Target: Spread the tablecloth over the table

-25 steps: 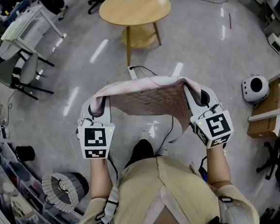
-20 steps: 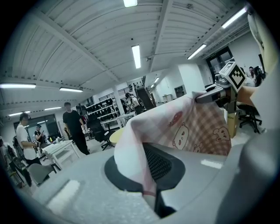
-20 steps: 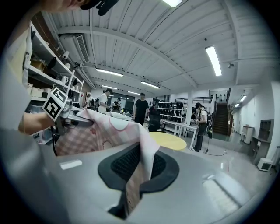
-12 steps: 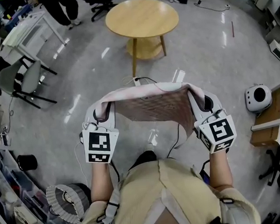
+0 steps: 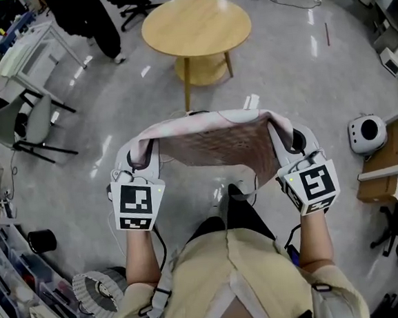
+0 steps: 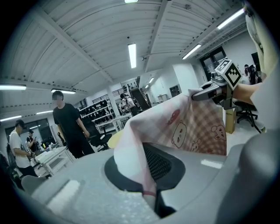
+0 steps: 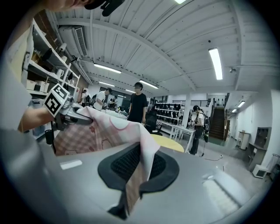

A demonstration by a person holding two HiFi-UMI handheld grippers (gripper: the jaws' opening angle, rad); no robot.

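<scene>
Grey polished floor, person standing on it. Round wooden counter ahead, top bare, a lower shelf under it.

Tablecloth: in the air between both hands, well apart from the counter. Top edge pulled fairly straight, the rest hanging toward the person's legs. Pink-and-white check, cartoon bears, plain pale border.

Brown cardboard box at the right edge of the head view; contents cannot be made out.

Left hand-held gripper: jaws pressed together, pinching the cloth's left corner. Right hand-held gripper: jaws likewise clamped on the right corner, cloth folding out over both pads.
</scene>
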